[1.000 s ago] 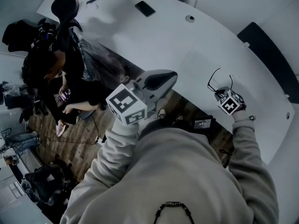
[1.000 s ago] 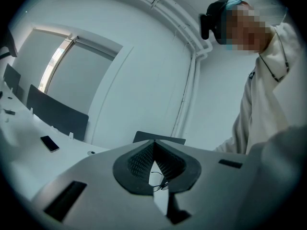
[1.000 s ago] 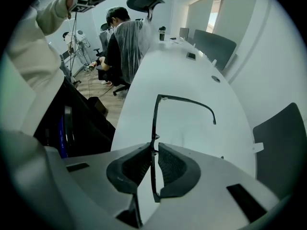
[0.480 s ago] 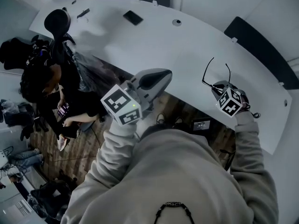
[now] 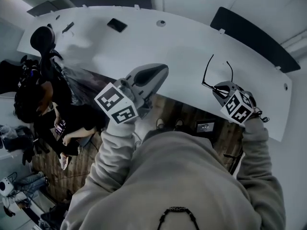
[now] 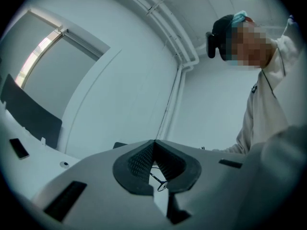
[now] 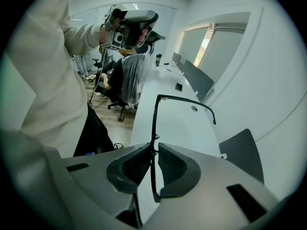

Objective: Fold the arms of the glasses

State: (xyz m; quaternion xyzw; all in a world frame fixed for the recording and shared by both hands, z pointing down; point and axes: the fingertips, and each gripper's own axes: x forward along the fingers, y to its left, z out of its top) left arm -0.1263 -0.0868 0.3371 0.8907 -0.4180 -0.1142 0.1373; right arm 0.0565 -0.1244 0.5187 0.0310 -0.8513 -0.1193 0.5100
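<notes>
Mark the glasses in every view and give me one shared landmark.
Head view: glasses right of centre, in the right gripper, over the white table.
Left gripper view: only a thin dark loop under the shut jaws; unclear.
Right gripper view: centre, clamped between the jaws.
Shared landmark: the table's round grommet.

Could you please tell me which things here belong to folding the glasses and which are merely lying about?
For the job:
- glasses, arms unfolded, clamped in the right hand-held gripper
- left hand-held gripper, shut and empty

Lying about:
- phone on the table
- office chair
- dark panel beyond the table
</notes>
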